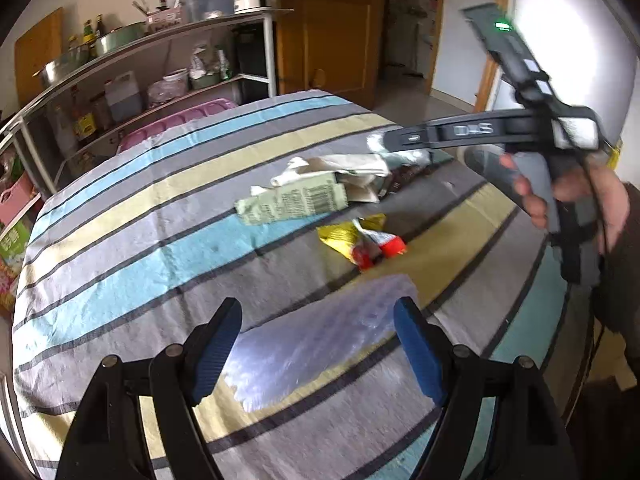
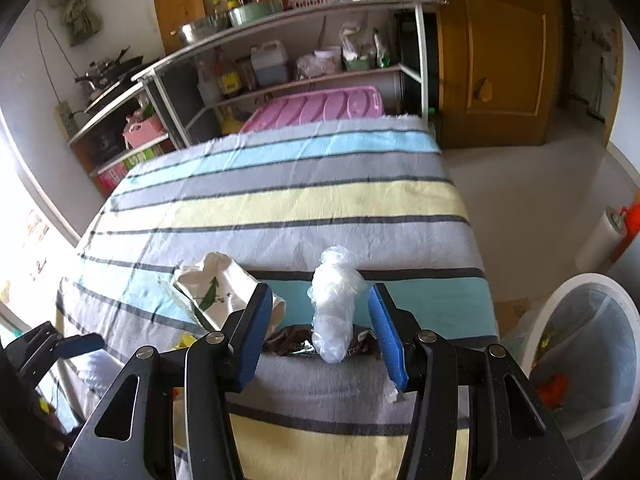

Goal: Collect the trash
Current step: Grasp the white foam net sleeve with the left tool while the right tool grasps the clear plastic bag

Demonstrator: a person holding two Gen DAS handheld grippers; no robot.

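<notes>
Trash lies on a striped tablecloth [image 1: 120,240]. In the left wrist view I see a green and white crumpled wrapper [image 1: 296,200], a yellow and red snack packet [image 1: 360,242], and a clear plastic sheet [image 1: 320,340] between the open fingers of my left gripper [image 1: 318,344]. In the right wrist view my right gripper [image 2: 316,332] is open around a crumpled clear plastic wad [image 2: 334,304], with a brown wrapper [image 2: 292,344] under it and a white wrapper [image 2: 220,288] to the left. The right gripper also shows in the left wrist view [image 1: 404,148], above the wrappers.
A white bin [image 2: 592,364] with a clear liner and some trash stands on the floor right of the table. Kitchen shelves [image 2: 280,48] with bottles and bowls, and a pink lid [image 2: 316,108], stand behind the table. A wooden door [image 2: 500,52] is at the back right.
</notes>
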